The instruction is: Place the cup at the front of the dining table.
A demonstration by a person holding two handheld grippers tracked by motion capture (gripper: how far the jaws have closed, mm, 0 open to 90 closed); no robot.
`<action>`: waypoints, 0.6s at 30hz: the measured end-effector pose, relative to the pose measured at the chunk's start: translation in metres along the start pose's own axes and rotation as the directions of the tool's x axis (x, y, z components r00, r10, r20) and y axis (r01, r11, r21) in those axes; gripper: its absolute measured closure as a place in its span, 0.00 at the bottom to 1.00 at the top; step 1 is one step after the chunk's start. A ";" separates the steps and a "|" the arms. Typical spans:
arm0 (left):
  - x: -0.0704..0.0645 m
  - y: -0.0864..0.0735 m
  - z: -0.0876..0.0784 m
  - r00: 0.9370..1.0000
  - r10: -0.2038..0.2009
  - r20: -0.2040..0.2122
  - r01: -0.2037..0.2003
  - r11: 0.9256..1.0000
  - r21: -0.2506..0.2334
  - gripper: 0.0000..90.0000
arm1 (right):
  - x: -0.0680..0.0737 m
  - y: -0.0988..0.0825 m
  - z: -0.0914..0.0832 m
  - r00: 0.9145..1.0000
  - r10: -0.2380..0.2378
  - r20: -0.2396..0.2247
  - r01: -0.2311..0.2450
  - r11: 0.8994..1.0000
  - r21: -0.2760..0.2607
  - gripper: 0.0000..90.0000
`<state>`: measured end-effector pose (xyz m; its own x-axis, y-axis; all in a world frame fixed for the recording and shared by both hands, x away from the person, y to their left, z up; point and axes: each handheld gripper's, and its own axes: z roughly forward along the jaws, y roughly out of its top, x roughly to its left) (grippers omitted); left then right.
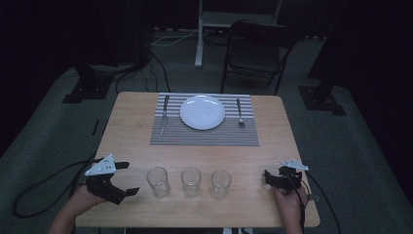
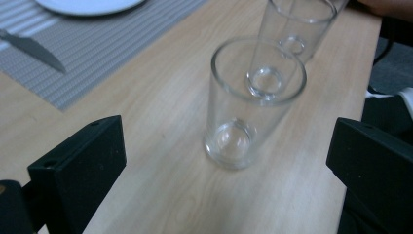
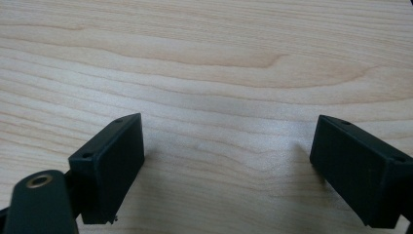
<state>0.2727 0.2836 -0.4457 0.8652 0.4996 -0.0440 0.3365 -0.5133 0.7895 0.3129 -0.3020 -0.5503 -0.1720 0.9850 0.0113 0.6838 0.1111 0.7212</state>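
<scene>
Glasses: three upright in a row near table front edge
Left gripper: jaws spread wide, just beside leftmost glass
Right gripper: jaws spread, low over bare wood
</scene>
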 end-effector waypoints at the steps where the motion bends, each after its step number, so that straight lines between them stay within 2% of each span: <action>1: -0.001 0.002 0.001 1.000 0.012 0.000 -0.012 1.000 -0.001 0.04 | 0.000 0.000 0.000 1.000 0.000 0.000 0.000 1.000 0.000 0.14; 4: -0.004 0.011 0.005 0.999 0.038 0.005 -0.038 0.999 0.003 0.04 | 0.000 0.000 0.000 1.000 0.000 0.000 0.000 1.000 0.000 0.14; 7: -0.006 0.019 0.011 0.998 0.051 0.031 -0.051 0.999 -0.002 0.04 | 0.000 0.000 0.000 1.000 0.000 0.000 0.000 1.000 0.000 0.14; 18: -0.014 0.046 0.031 0.990 0.109 0.088 -0.110 0.994 0.010 0.04 | 0.000 0.000 0.000 1.000 0.000 0.000 0.000 1.000 0.000 0.14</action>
<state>0.2875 0.2312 -0.4284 0.9260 0.3774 -0.0115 0.2430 -0.5724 0.7832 0.3129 -0.3020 -0.5503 -0.1720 0.9850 0.0114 0.6838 0.1111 0.7212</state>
